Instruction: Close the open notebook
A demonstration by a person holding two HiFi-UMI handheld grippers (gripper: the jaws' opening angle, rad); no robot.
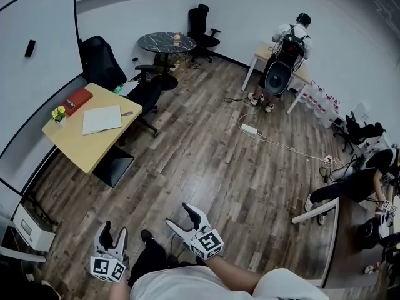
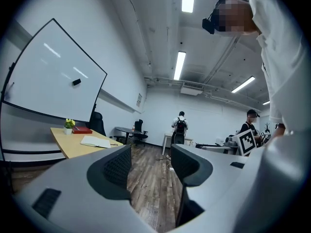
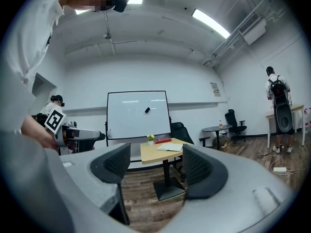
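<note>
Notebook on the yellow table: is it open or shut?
Open: the notebook lies spread flat on the table, white pages facing up, no cover over them.

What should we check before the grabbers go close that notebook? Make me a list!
1. Notebook lies open on the table: ok.
2. Left gripper open, nothing between its jaws: ok.
3. Right gripper open, nothing between its jaws: ok.
4. Grippers close enough to touch the notebook: not ok, it is far across the floor.
5. Pages free of clutter: ok; a pen lies beside the edge.
6. Pen touching the notebook: cannot tell.
</note>
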